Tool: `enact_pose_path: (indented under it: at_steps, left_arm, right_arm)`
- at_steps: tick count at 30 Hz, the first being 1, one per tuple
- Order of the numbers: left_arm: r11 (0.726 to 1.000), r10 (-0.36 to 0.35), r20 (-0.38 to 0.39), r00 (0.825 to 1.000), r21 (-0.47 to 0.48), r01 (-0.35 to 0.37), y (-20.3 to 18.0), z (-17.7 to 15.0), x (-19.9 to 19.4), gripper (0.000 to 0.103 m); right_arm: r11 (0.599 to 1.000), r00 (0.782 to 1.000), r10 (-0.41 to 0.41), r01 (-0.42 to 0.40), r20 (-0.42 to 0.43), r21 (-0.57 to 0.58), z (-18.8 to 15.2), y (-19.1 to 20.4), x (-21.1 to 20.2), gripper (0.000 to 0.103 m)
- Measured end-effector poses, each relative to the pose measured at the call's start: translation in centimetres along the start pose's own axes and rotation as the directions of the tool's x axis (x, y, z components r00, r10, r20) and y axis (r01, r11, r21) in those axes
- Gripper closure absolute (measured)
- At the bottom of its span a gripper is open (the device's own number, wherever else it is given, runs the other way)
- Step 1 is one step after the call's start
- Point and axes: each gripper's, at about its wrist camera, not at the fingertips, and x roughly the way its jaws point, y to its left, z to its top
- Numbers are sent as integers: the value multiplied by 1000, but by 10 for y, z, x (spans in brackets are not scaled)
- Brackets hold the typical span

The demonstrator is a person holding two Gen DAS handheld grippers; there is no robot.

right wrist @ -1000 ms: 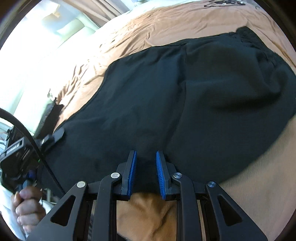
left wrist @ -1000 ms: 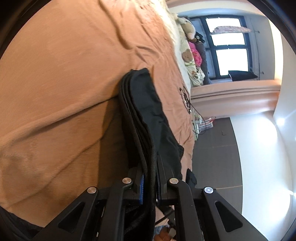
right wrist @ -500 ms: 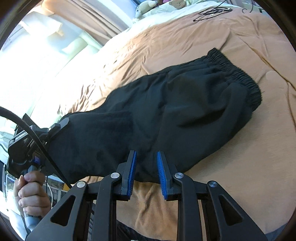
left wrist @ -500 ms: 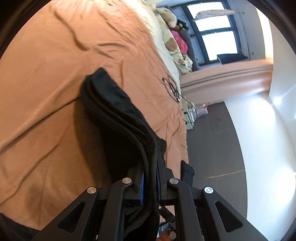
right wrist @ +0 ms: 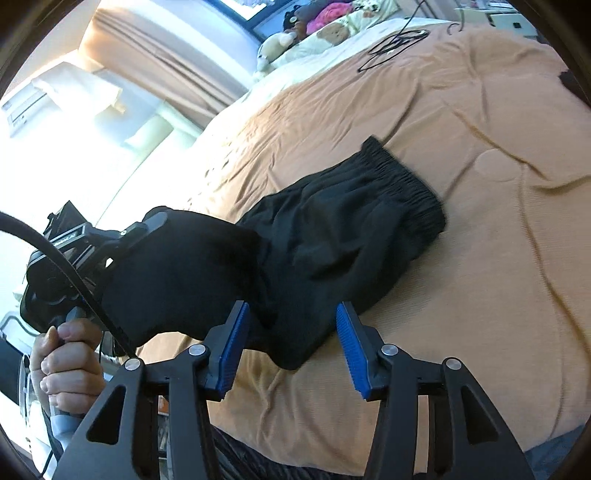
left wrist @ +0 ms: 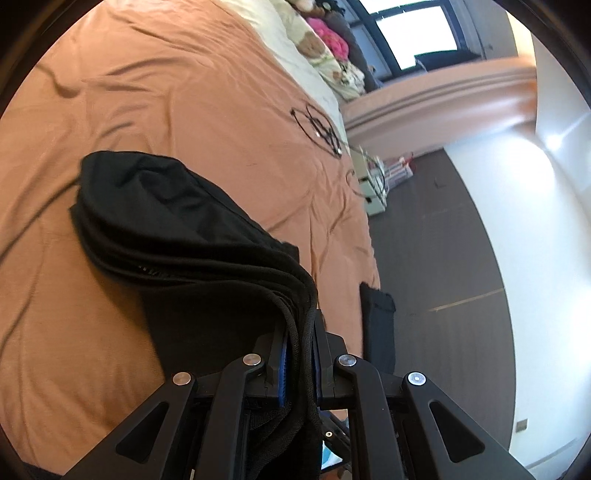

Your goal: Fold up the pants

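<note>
Black pants (right wrist: 332, 236) lie folded lengthwise on the orange bedspread (right wrist: 480, 184), elastic waistband toward the far right. My left gripper (left wrist: 299, 363) is shut on the leg end of the pants (left wrist: 184, 251) and holds it lifted off the bed; it also shows in the right wrist view (right wrist: 122, 243), at the left, with the cloth hanging from it. My right gripper (right wrist: 291, 350) is open and empty, above the near edge of the pants, its blue pads (right wrist: 232, 347) apart on either side of a fold.
A black cable (left wrist: 321, 125) lies coiled on the bed far from the pants. Pillows and stuffed toys (right wrist: 314, 33) are at the bed's head. The bed edge and dark floor (left wrist: 436, 258) are to the right in the left wrist view.
My right gripper opened wide and pulled back from the pants. My left gripper lifted the leg end higher, bunching the pants toward the waistband.
</note>
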Motion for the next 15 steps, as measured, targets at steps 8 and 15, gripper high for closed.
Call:
enact_pose_path:
  at_steps: [8,15]
  left_arm:
    - [1000,16,-91,996,20,-14,-11,-10,50,93]
    - [999,30,-152,988,21,-27,-17,-21,86,91]
  right_arm:
    - [998,999,-35,32,40,62,-10,-27,-34,56]
    - [994,995,-75,69,60,89,-16,-43,-63,56]
